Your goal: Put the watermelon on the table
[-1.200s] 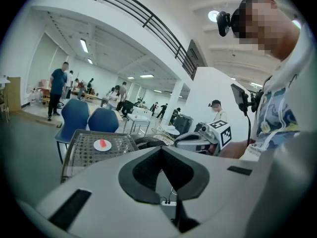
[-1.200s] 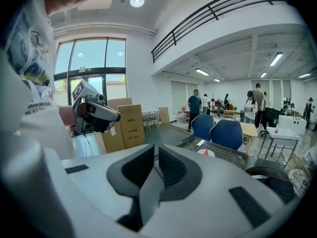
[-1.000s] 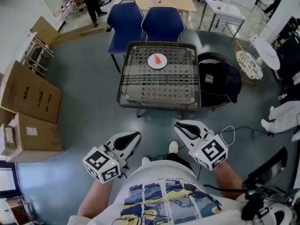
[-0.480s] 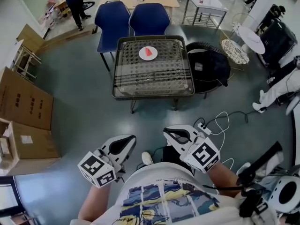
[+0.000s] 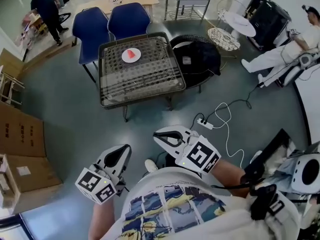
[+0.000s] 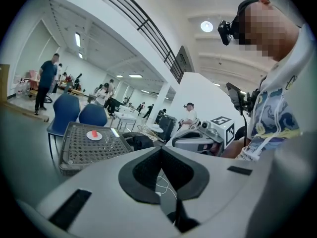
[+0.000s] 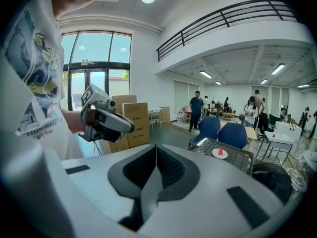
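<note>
Watermelon (image 5: 132,54): red slice on a white plate (image 5: 125,58), far half of the mesh table (image 5: 142,81) | left gripper (image 5: 123,149): jaws pressed together, nothing between them, well short of the table's near edge | right gripper (image 5: 157,134): jaws pressed together, empty, also well apart from the table

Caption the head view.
Left hand-held gripper and right hand-held gripper, shut, empty, far from red watermelon slice on round white plate.

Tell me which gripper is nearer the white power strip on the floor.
Right. In the head view, the right gripper is left of the power strip, fairly close; the left gripper is farther left and lower down.
</note>
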Available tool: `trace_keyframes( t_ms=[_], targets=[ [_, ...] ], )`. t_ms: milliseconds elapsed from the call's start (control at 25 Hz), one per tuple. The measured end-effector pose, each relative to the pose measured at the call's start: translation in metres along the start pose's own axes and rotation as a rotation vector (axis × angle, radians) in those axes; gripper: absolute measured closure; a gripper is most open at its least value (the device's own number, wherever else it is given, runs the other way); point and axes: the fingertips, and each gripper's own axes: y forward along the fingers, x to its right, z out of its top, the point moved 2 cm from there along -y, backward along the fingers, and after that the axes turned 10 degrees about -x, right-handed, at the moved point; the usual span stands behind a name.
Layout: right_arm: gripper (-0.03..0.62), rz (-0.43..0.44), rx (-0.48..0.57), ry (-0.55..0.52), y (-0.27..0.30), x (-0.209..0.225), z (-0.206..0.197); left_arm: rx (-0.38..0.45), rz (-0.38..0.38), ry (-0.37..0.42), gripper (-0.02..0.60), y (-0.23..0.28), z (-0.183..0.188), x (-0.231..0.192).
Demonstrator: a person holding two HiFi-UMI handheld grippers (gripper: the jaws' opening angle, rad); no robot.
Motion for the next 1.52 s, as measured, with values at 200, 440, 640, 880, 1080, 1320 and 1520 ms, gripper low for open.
trace_keyframes(
  t_ms=[200, 440, 640, 880, 1080, 1320, 1520],
  targets=[
    [0.58, -0.009, 0.002, -0.003, -0.002, -0.005, -0.001, -0.029, -0.015, -0.005, 0.572, 0.005, -0.005, 0.003],
    [0.58, -0.031, 0.006, -0.012, -0.005, -0.007, -0.002, -0.047, -0.022, 0.009, 0.572, 0.007, -0.007, 0.002],
    [0.582, -0.043, 0.013, -0.021, -0.009, -0.01, 0.0, -0.048, -0.016, 0.019, 0.572, 0.004, -0.002, 0.004],
    [0.583, -0.048, 0.005, -0.017, -0.005, -0.013, -0.002, -0.048, -0.021, 0.02, 0.572, 0.001, -0.006, 0.001],
    [0.583, -0.038, -0.001, -0.029, 0.003, -0.016, 0.003, -0.044, -0.012, 0.006, 0.572, -0.006, -0.009, -0.007],
    [0.583, -0.022, -0.013, -0.037, 0.014, -0.019, 0.008, -0.035, 0.0, -0.007, 0.572, -0.014, -0.011, -0.015],
    [0.583, -0.005, -0.024, -0.046, 0.028, -0.021, 0.013, -0.031, 0.005, -0.018, 0.572, -0.02, -0.012, -0.025]
  ],
)
